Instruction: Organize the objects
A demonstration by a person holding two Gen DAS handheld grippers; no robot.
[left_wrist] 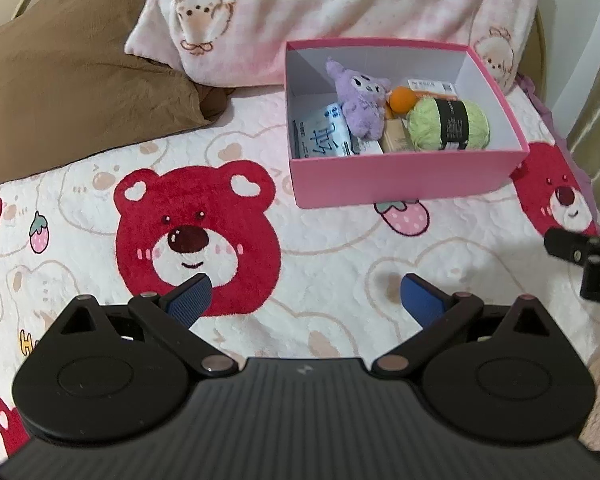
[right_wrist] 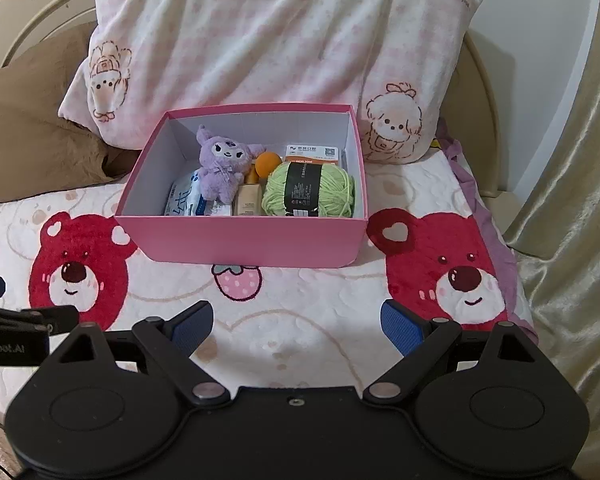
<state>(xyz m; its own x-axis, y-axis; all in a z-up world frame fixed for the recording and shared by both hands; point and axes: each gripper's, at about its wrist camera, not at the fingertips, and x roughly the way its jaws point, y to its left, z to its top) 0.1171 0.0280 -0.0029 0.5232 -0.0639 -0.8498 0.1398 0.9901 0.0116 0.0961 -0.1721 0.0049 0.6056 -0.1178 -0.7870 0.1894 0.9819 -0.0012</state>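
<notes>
Box (right_wrist: 244, 240) on bedspread (right_wrist: 300, 320), holding plush (right_wrist: 220, 164), yarn (right_wrist: 310, 190), ball (right_wrist: 269, 163), packets; left gripper (left_wrist: 304, 296) and right gripper (right_wrist: 296, 324) wide, empty, well short; sorting looks done; next likely withdrawal.

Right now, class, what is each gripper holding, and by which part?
Nothing is held. The left gripper and right gripper are both open over the bedspread.

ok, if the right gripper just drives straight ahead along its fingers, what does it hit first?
Probably the near wall of the pink box. The right gripper is open and empty, with only bear-print blanket between its fingers and the box. Depth is unclear; angled lower, it would meet the blanket first.
</notes>
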